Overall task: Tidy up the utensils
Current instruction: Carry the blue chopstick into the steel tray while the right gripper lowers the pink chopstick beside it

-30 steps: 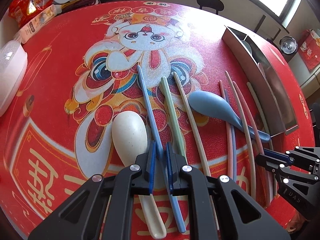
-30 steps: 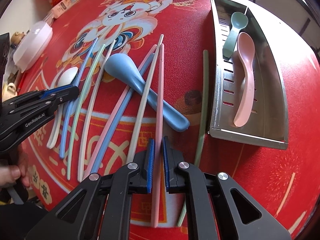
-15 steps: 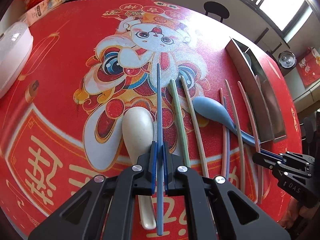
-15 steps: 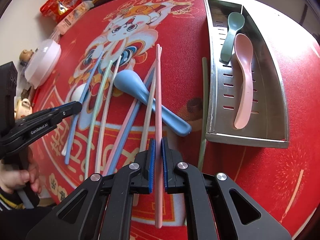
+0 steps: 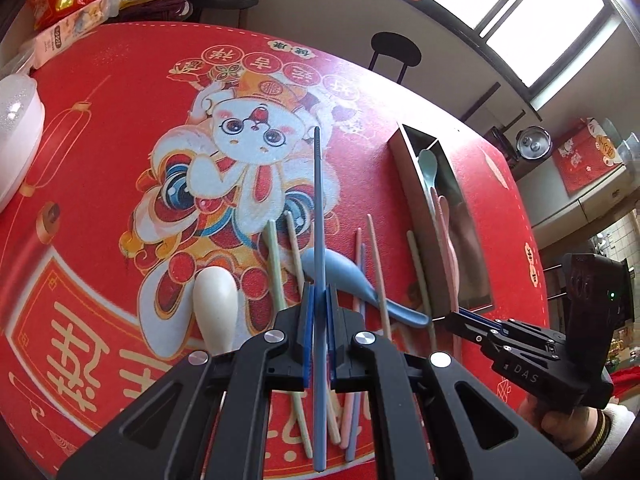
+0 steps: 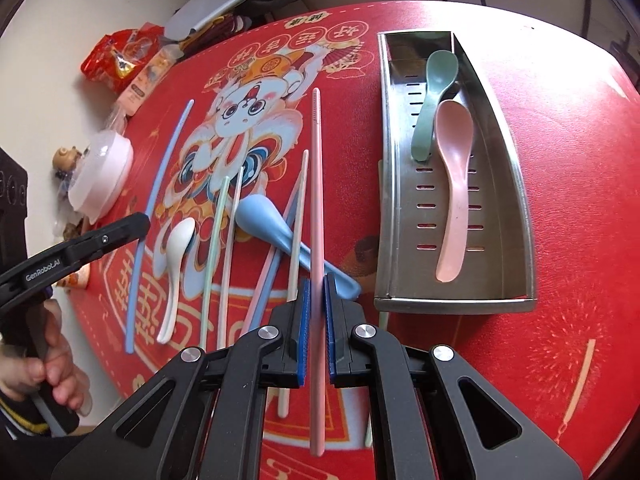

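Left wrist: slim blue chopstick (image 5: 317,216) (ribbed tip) between clamped jaws

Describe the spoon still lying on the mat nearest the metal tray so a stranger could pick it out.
Start at the steel tray on the red mat. Left of it lies the blue spoon, chopsticks crossing its handle. The other loose spoon is white and farther away.

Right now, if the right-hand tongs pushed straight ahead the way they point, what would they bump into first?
Probably the blue spoon lying just beyond the right tongs, which grip a pink chopstick; depth is unclear.
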The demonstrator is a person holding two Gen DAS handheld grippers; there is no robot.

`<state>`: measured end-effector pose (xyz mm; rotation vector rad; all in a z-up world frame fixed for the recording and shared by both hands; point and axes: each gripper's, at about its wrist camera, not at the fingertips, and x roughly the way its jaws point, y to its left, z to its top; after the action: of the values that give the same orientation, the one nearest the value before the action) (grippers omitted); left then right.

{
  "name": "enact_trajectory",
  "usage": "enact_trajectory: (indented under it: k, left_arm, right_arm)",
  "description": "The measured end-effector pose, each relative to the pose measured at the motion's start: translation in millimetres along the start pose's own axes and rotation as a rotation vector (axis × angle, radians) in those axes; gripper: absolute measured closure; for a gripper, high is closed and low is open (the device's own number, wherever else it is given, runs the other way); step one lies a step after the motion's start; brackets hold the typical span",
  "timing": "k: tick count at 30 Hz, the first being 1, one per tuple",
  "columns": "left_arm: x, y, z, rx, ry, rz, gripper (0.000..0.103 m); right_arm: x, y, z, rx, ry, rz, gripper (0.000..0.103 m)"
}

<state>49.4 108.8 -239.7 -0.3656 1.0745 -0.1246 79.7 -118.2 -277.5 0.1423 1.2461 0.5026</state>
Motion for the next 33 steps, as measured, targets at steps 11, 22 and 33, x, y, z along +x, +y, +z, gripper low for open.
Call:
enact_trajectory:
  k: [11,22,33]
  left_arm:
    - [35,-60,35,-0.001,0.043,-0.139,0.097]
    - [106,-116,70,-0.04,0.096,-0.178,0.097]
    - [146,-120,76,-0.061,0.159,-0.119,0.097]
  right_arm:
    - [-24,-47,33,0.088,-0.064,-0.061,0.096]
    - [-10,-85,92,0.081,-0.033,-0.138,0.096]
    - [11,-98,101,0.104,0.023,-0.147,0.096]
